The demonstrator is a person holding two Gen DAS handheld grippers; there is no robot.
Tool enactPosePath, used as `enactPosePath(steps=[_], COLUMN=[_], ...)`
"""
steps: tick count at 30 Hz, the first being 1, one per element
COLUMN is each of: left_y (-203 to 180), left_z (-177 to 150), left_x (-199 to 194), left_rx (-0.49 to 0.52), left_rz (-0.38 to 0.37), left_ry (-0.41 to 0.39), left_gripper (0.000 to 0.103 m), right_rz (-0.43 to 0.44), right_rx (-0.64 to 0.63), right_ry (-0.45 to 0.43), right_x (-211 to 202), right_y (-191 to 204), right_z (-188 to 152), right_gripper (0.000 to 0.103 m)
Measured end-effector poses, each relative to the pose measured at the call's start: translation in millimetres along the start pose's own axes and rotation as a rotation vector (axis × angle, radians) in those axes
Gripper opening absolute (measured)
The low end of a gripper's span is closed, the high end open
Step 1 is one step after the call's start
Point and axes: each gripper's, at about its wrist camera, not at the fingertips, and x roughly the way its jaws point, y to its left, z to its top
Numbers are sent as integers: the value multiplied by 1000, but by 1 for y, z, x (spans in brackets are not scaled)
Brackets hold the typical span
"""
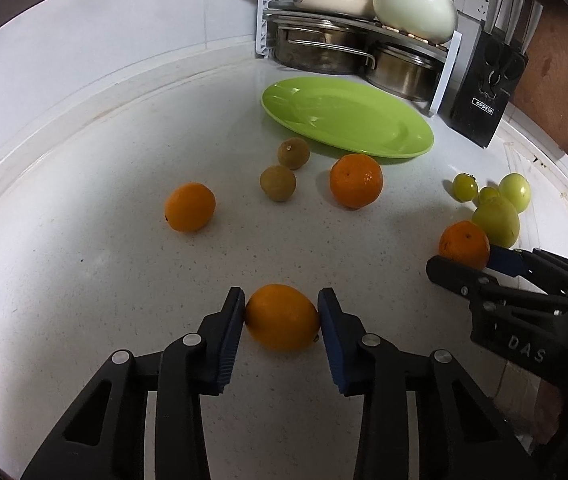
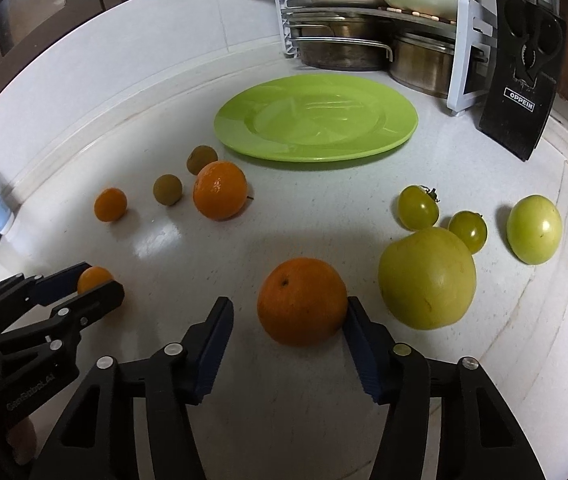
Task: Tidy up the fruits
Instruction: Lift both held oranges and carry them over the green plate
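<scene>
I am working the picking-up step of sorting the fruit, with both tools down at the speckled white stone countertop (image 2: 304, 420). My left gripper (image 1: 281, 318) is pinching a small smooth orange citrus fruit (image 1: 281, 317): both ribbed blue pads (image 1: 229, 344) are touching its sides, and it looks to be resting on or just above the counter, though I cannot tell which. My right gripper (image 2: 288, 318) is spread around a larger dimpled round orange (image 2: 302, 301); the right pad is touching the peel while the left pad is standing clear of it, so nothing is gripped there yet. I judge that the next move is calling for that left jaw to come in until both pads are bearing on the orange's widest part, since a round, waxy peel would tend to roll or squirt out of a lopsided squeeze. Just beside it a big pale yellow-green round fruit (image 2: 427, 278) is sitting close enough to get nudged. The likely destination, a glossy lime-green plastic plate (image 2: 316, 118), is lying bare at the back, in front of a rack of steel pots (image 2: 364, 46). Scattered between are two more oranges, two small dull brown rough-skinned fruits (image 2: 167, 189), and shiny green tomatoes (image 2: 418, 207).
</scene>
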Motion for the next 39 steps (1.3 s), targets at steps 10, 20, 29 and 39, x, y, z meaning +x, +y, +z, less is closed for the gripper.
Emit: enactPosePath(steps=[10, 20, 29, 39], left_y=[-3, -12, -23, -34], left_z=[3, 13, 35, 78], left_x=[-1, -17, -31, -34], left_rx=[21, 4, 11, 72], left_rz=[-37, -48, -47, -70], left_ry=[-14, -65, -138, -211], left_gripper=[37, 37, 37, 37], right_rz=[-20, 19, 52, 50], right_rx=[3, -37, -50, -68], right_ry=[-8, -52, -83, -130], right_x=[-1, -23, -39, -47], right_y=[-1, -3, -13, -25], right_z=[4, 12, 33, 70], right_gripper=[42, 42, 42, 42])
